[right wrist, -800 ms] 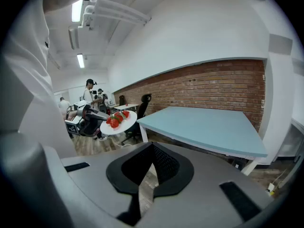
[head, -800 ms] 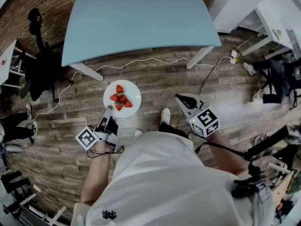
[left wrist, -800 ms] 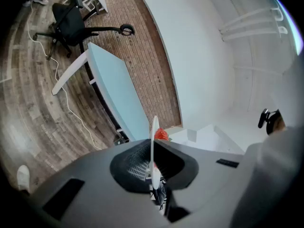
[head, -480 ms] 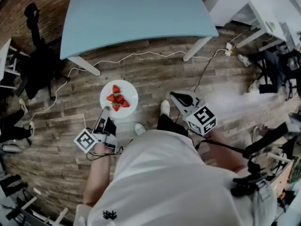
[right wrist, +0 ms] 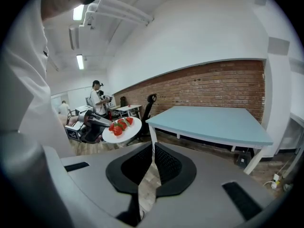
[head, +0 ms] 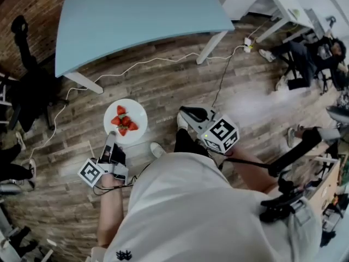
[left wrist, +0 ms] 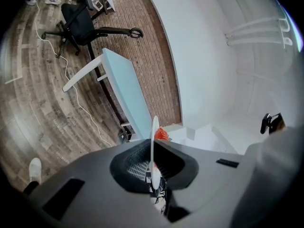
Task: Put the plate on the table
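Left gripper (head: 110,141): jaws clamped on near rim of plate (head: 134,111) bearing strawberries (head: 123,122); table (head: 136,15) well beyond. Right gripper (head: 186,113): jaws together, empty; plate at its left.

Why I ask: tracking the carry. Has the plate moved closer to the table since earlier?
Cannot tell. In the head view the plate and the table both slid left together; the plate still hangs short of the near edge.

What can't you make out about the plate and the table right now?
- Left gripper view: the plate shows edge-on, so it hides most of the strawberries.
- Head view: the table has its far edge cut off by the picture's top.
- Head view: the strawberries are too small to count.
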`<action>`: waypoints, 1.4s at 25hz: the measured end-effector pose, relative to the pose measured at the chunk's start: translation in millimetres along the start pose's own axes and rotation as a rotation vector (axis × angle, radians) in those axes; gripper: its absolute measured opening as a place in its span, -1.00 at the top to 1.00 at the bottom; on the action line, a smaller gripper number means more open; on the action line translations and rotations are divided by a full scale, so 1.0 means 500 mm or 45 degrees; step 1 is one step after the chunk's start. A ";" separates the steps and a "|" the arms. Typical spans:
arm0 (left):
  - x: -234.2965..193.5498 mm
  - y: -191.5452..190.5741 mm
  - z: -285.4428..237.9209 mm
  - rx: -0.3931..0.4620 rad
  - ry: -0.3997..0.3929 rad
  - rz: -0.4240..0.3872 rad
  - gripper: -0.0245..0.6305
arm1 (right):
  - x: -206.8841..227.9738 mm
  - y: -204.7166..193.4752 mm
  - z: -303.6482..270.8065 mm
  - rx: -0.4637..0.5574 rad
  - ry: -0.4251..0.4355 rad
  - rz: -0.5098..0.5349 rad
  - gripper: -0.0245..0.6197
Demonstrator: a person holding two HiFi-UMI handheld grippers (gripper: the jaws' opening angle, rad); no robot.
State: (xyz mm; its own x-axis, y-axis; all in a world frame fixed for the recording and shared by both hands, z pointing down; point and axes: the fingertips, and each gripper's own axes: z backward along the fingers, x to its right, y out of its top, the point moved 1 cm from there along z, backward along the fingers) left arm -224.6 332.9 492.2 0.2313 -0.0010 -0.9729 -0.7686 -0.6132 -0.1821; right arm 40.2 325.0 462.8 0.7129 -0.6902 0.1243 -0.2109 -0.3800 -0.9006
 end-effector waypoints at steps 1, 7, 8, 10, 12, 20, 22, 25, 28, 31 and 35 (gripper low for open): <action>0.000 0.000 0.003 -0.002 -0.001 -0.014 0.89 | -0.006 0.001 -0.001 -0.004 0.015 0.013 0.90; 0.013 -0.006 0.008 -0.035 -0.021 -0.063 0.89 | -0.024 0.019 0.008 -0.005 -0.003 0.033 0.82; 0.017 -0.006 0.008 -0.040 -0.026 -0.071 0.89 | -0.024 0.023 0.011 0.000 -0.010 0.037 0.81; 0.029 -0.009 0.005 -0.048 -0.044 -0.085 0.89 | -0.025 0.031 0.018 0.006 -0.017 0.046 0.80; 0.043 -0.011 -0.007 -0.055 -0.081 -0.098 0.89 | -0.022 0.035 0.022 0.008 -0.021 0.047 0.80; 0.016 0.039 -0.141 -0.088 -0.051 -0.047 0.89 | 0.093 0.050 -0.021 0.013 -0.094 0.025 0.80; 0.013 0.064 -0.187 -0.083 -0.034 -0.048 0.89 | 0.140 0.066 -0.051 0.018 -0.089 0.021 0.80; 0.017 0.106 -0.262 -0.089 -0.001 -0.060 0.89 | 0.219 0.106 -0.105 0.055 -0.092 0.020 0.80; 0.023 0.164 -0.351 -0.096 0.031 -0.083 0.89 | 0.302 0.155 -0.159 0.092 -0.100 0.009 0.80; 0.029 0.209 -0.435 -0.107 0.035 -0.123 0.89 | 0.361 0.189 -0.179 0.112 -0.091 0.020 0.80; 0.046 0.259 -0.586 -0.123 -0.007 -0.127 0.89 | 0.470 0.200 -0.201 0.083 -0.117 0.017 0.80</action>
State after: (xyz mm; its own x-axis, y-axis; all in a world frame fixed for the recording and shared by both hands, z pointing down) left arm -144.2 22.2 488.0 0.3004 0.0680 -0.9514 -0.6807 -0.6834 -0.2638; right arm 119.5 62.7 443.8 0.7693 -0.6344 0.0757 -0.1790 -0.3278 -0.9276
